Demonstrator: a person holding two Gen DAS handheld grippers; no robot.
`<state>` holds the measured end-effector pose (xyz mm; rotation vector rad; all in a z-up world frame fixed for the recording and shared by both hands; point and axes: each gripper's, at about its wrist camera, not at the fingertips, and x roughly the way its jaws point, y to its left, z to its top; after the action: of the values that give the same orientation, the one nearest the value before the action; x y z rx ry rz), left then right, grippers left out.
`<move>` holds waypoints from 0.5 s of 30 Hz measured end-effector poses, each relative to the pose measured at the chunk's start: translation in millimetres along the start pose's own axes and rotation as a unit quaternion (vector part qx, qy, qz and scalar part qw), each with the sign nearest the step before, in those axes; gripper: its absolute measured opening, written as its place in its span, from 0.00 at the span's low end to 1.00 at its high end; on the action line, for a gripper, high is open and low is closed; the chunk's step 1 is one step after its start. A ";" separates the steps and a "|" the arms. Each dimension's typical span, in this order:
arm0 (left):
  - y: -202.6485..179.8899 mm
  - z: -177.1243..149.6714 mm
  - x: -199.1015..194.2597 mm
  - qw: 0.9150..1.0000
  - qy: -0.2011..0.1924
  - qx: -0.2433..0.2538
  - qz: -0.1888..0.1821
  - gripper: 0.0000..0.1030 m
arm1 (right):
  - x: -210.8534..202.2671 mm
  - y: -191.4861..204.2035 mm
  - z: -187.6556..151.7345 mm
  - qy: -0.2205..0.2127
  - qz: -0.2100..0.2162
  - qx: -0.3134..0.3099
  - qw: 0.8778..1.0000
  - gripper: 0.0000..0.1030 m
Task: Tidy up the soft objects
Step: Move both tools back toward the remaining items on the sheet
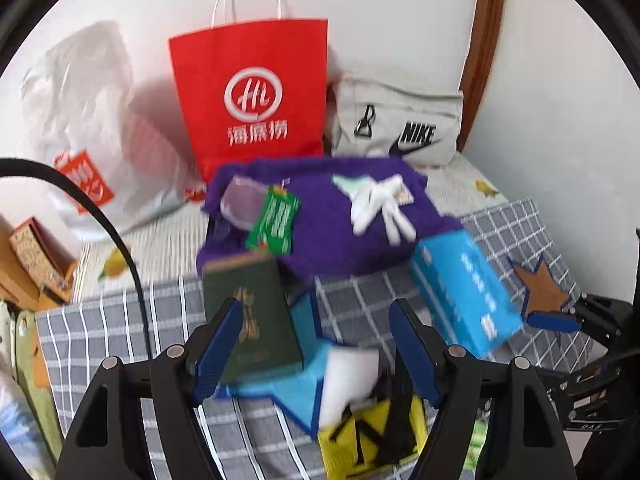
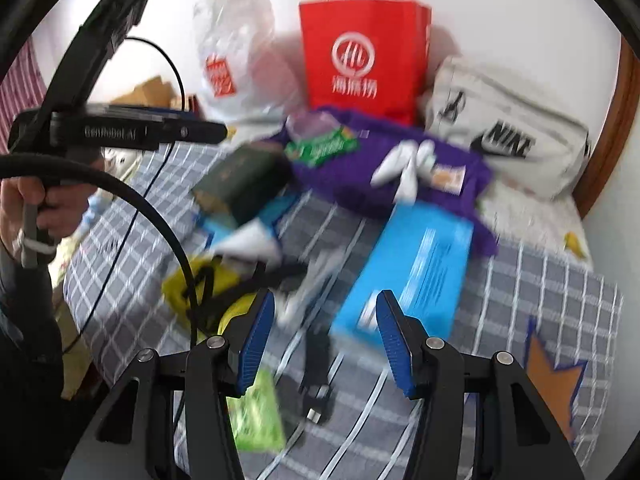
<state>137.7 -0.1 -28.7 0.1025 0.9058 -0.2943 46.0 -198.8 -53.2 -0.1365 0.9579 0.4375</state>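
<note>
My left gripper (image 1: 316, 346) hangs over the grey checked blanket (image 1: 120, 332) with its blue pads spread apart and nothing clamped between them; in the left wrist view a dark green box (image 1: 250, 316) shows behind the left pad, though the blur hides whether they touch. My right gripper (image 2: 326, 342) also stands parted and empty, low in the right wrist frame, above the blanket beside a blue carton (image 2: 416, 276). The soft things lie in a heap mid-frame: a purple fuzzy cloth (image 1: 320, 236) with a white glove (image 1: 380, 208) and a green packet (image 1: 274, 220) on top of it, a light blue star-shaped piece (image 1: 296, 396) under the green box, and a yellow item with black straps (image 1: 372, 436) near the bottom edge. Against the wall at the top stand a red paper bag (image 1: 252, 92), a clear plastic bag (image 1: 80, 120) to its left and a grey Nike pouch (image 1: 400, 124) to its right. At the left edge of the right wrist view, a hand (image 2: 44, 200) grips the other tool's handle.
</note>
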 end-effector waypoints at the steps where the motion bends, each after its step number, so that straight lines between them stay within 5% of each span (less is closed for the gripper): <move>1: 0.2 -8.8 0.6 1.000 0.005 -0.005 0.000 0.72 | 3.9 2.2 -11.1 0.008 0.001 0.002 1.000 0.51; 7: 2.2 -51.0 2.7 0.999 0.023 -0.036 -0.019 0.72 | 44.9 3.0 -49.7 0.064 -0.003 0.009 0.998 0.34; 15: -0.1 -77.5 0.9 0.998 0.031 -0.048 -0.033 0.72 | 82.9 7.2 -46.5 0.083 -0.012 -0.008 0.996 0.34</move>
<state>79.3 15.9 -77.1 -0.0078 0.9856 -0.3096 48.7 -181.5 -146.9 -0.2020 1.1152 0.4168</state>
